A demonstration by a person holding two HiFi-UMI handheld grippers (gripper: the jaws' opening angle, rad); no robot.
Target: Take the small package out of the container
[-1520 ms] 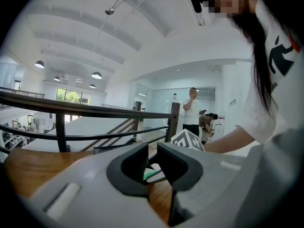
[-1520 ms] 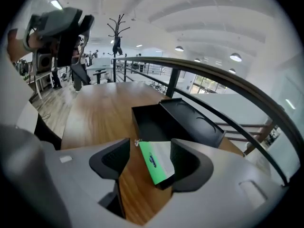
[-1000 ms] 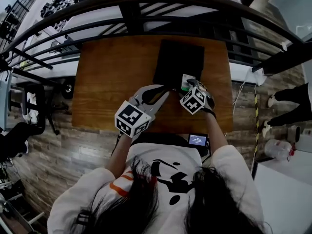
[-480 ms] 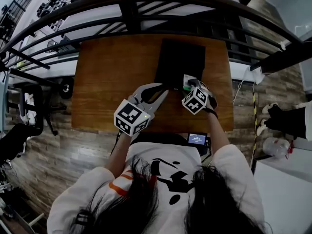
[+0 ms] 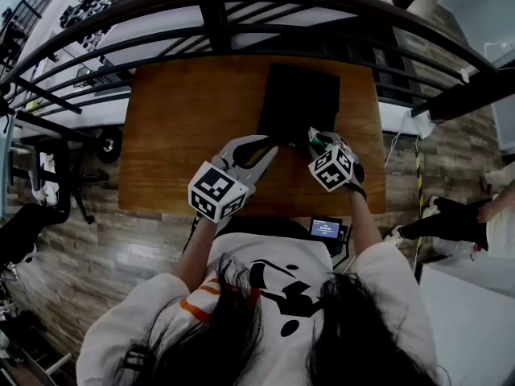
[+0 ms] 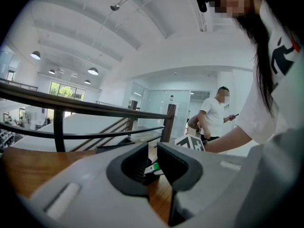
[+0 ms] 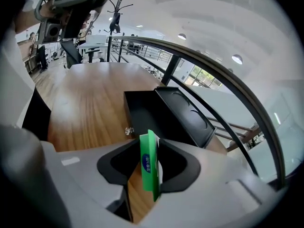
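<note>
A black container lies open on the wooden table. My right gripper hangs just over its near right corner. Its jaws have just been closing and are now shut on the small green package, which stands on edge between the pads. The package is raised clear of the container. My left gripper rests at the container's near left corner, its tips pinched on the edge. In the left gripper view the green and white package shows through the narrow gap of the left gripper.
The container's lid lies open flat behind it. A small shiny scrap sits on the table beside the box. A dark railing runs past the table's far edge. A small screen device sits at the near edge. A person stands beyond.
The right gripper has closed on the green package and lifted it a little toward the right and near side. The left gripper has stayed put.
</note>
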